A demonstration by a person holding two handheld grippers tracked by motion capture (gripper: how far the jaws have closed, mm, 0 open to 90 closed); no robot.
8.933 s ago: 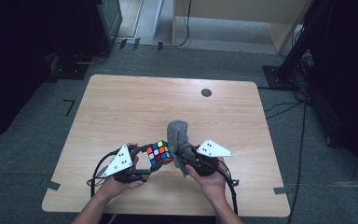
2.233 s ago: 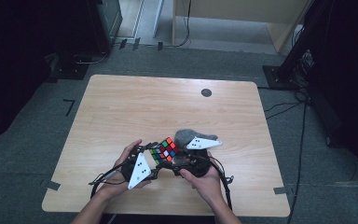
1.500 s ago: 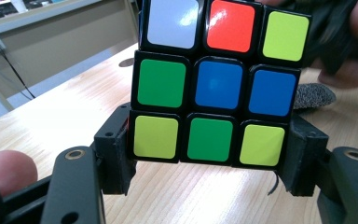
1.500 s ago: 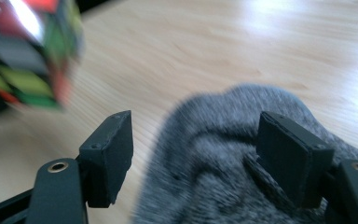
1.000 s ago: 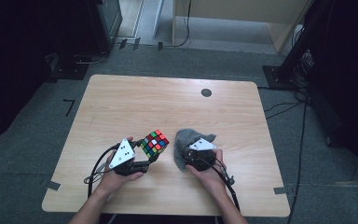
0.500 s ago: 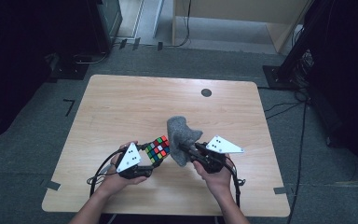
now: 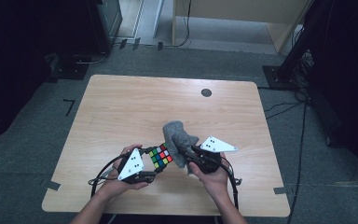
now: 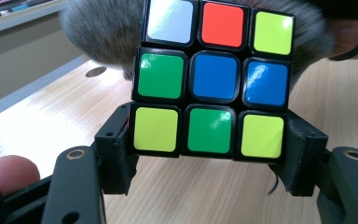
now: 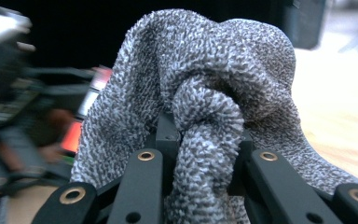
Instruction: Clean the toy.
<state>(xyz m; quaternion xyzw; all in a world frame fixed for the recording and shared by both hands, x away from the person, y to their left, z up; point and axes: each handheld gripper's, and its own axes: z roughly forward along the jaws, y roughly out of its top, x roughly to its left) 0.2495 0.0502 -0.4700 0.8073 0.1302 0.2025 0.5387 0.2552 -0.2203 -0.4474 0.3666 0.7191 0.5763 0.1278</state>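
Note:
A scrambled Rubik's cube (image 7: 160,156) is held above the table's near side, with my left gripper (image 7: 148,164) shut on its lower layer. In the left gripper view the cube (image 8: 213,79) shows a face of white, red, yellow, green and blue squares, and my left gripper (image 8: 209,161) clamps its bottom row from both sides. A grey woven cloth (image 7: 178,141) is bunched in my right gripper (image 7: 186,154), which is shut on it. The cloth (image 9: 205,107) bulges over the jaws in the right gripper view and presses against the cube's right side; grey cloth (image 8: 107,32) shows behind the cube.
The wooden table (image 7: 135,107) has a round dark grommet (image 7: 206,92) near its far edge. Black cables (image 7: 100,175) loop from both grippers at the near edge. Dark equipment and a wooden cabinet stand on the floor beyond the table.
The cube and cloth have come together: my right gripper has brought the cloth left against the cube, and the left gripper has tilted the cube slightly toward it.

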